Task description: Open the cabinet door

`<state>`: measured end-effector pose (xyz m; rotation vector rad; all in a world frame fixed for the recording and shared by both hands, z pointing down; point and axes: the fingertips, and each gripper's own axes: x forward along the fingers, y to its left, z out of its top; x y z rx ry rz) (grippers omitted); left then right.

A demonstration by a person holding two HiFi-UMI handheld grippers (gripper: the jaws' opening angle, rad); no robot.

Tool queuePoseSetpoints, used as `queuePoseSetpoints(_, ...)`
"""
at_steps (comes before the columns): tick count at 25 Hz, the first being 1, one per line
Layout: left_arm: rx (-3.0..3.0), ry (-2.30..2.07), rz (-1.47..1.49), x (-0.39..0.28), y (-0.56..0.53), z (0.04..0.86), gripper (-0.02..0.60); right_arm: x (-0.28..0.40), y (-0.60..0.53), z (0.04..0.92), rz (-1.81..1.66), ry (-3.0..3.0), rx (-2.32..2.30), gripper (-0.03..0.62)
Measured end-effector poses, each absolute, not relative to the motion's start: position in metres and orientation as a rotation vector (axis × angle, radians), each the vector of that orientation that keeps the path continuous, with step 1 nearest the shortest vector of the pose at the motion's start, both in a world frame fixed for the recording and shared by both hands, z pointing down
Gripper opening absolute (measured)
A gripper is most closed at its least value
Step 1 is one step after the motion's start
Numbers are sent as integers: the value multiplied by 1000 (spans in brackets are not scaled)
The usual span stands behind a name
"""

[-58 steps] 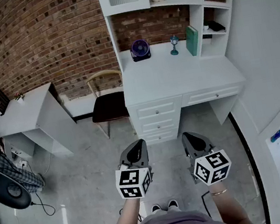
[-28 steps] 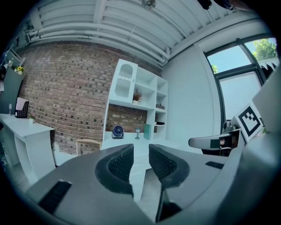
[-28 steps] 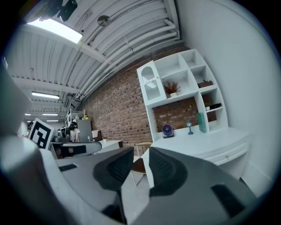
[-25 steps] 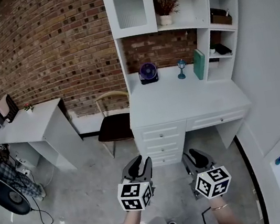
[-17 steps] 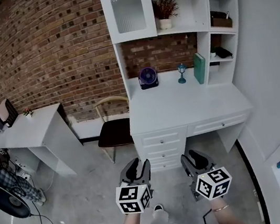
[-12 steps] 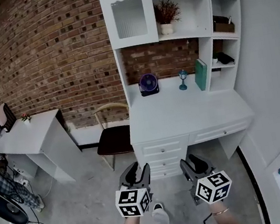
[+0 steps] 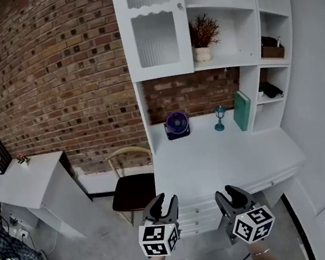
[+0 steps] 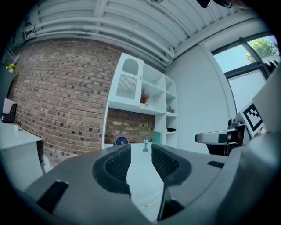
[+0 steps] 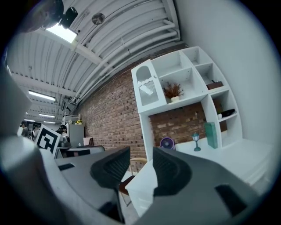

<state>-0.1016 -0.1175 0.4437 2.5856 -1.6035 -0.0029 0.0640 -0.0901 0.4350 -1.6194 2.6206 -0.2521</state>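
Note:
The cabinet door (image 7: 152,26) is white with ribbed glass panes and a small knob (image 7: 180,6) on its right edge. It stands closed at the upper left of the desk's shelf unit, and shows far ahead in the left gripper view (image 8: 127,83) and the right gripper view (image 9: 147,85). Both grippers are held low, side by side, in front of the desk's drawers and well below the door. My left gripper (image 7: 162,201) (image 8: 140,151) is open and empty. My right gripper (image 7: 231,192) (image 9: 141,160) is open too, with nothing between its jaws.
The white desk (image 7: 217,160) carries a purple fan (image 7: 177,124), a small blue lamp (image 7: 219,118) and a green book (image 7: 241,110). A potted plant (image 7: 203,36) sits on an open shelf. A wooden chair (image 7: 131,184) stands left of the desk, with a second white table (image 7: 26,180) beyond.
Both grippers have moved forward up to the desk's front and their jaws have spread wider. The cabinet door now looms larger and higher in the head view.

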Motion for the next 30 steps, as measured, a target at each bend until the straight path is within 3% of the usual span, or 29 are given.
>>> queuePoseSetpoints(15, 2793, -1551, -53, -90, -272, 369, 125, 89, -236, 364, -66, 2502, -1731, 152)
queuePoseSetpoints(30, 2888, -1707, -203, -30, -399, 266, 126, 123, -371, 260, 221, 2534, -1530, 152)
